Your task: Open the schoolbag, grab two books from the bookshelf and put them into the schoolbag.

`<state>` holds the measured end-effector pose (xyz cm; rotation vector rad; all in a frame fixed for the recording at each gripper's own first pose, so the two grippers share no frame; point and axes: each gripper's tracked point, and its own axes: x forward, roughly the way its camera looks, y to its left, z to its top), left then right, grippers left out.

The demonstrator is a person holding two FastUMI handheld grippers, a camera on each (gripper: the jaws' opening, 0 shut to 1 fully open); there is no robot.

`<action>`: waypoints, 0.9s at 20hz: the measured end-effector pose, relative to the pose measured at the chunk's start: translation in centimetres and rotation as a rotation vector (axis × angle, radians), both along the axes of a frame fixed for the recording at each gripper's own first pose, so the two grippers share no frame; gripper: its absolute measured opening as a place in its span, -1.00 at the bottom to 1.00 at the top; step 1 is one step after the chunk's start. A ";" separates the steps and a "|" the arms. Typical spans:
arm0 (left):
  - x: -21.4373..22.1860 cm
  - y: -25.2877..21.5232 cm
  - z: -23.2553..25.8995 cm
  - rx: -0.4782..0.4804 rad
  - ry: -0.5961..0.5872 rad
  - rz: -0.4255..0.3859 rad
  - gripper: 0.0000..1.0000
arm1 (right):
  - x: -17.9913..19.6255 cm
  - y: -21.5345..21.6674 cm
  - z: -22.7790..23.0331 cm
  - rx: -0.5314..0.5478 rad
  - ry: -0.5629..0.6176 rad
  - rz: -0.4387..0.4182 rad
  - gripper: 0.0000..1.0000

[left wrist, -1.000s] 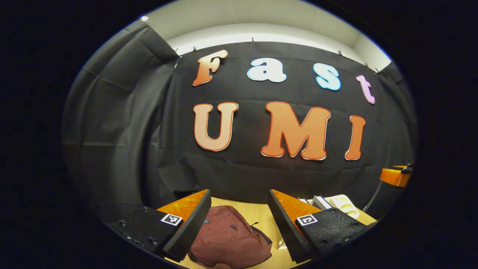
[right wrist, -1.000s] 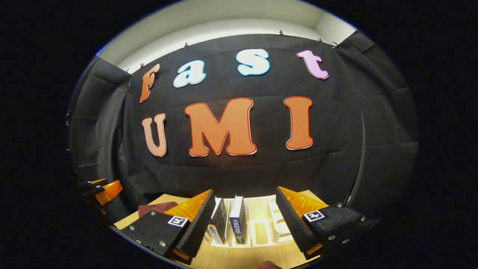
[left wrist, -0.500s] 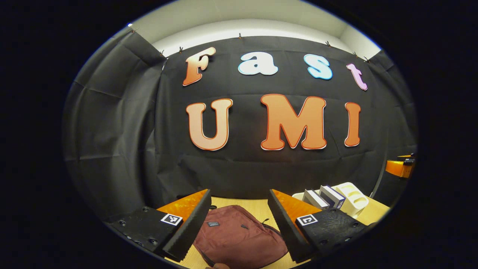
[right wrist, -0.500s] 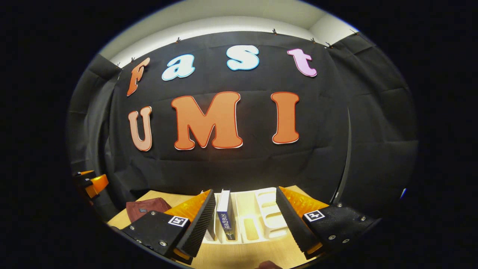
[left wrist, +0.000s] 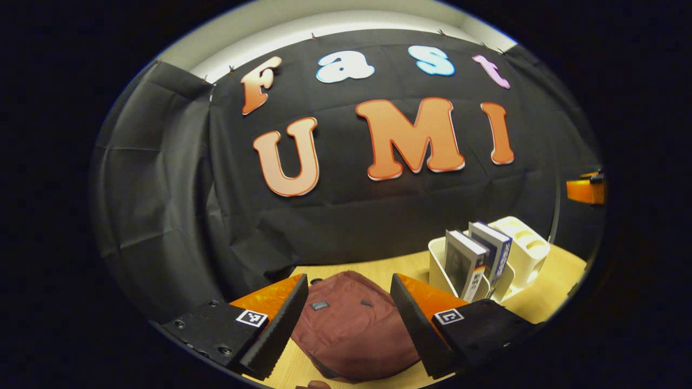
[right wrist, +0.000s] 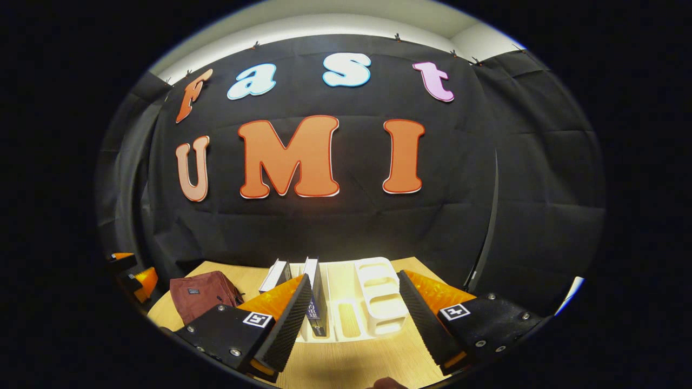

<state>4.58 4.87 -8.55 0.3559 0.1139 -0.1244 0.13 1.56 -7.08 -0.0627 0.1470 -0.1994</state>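
On the counter (left wrist: pixel 546 302), the schoolbag (left wrist: pixel 351 329) lies left of the bookshelf (left wrist: pixel 519 254). Two books (left wrist: pixel 476 259) stand in the bookshelf's left slots, side by side.

We count one maroon schoolbag (left wrist: pixel 351 329), two books (left wrist: pixel 464 263) (left wrist: pixel 494 248), one white bookshelf (right wrist: pixel 378 292) and two grippers (left wrist: pixel 346 324) (right wrist: pixel 354 319).

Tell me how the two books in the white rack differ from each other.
In the left gripper view, the nearer book shows a grey cover, while the farther book is dark blue. The nearer book sits at the rack's end closest to the schoolbag; the farther book stands one slot further in. The nearer book's top sits slightly lower. Both stand upright, side by side and leaning alike, untouched by either gripper.
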 end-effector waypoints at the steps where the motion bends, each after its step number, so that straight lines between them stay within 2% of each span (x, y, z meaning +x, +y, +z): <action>1: -0.2 -0.4 -1.7 0.028 0.021 -0.012 0.92 | -0.3 -0.2 -0.4 0.005 0.011 -0.006 0.92; 6: -1.8 -2.3 -9.7 0.152 0.180 -0.067 0.92 | -2.4 -2.3 -3.2 -0.001 0.097 -0.048 0.93; 12: -4.5 -3.1 -19.6 0.356 0.337 -0.088 0.96 | -5.1 -5.4 -5.7 -0.011 0.177 -0.122 0.93; 14: -4.4 -3.5 -22.3 0.436 0.373 -0.095 0.96 | -5.8 -6.5 -6.2 -0.018 0.189 -0.154 0.93; 18: -3.9 -4.0 -26.6 0.531 0.447 -0.138 0.96 | -7.4 -8.0 -7.1 -0.057 0.240 -0.191 0.94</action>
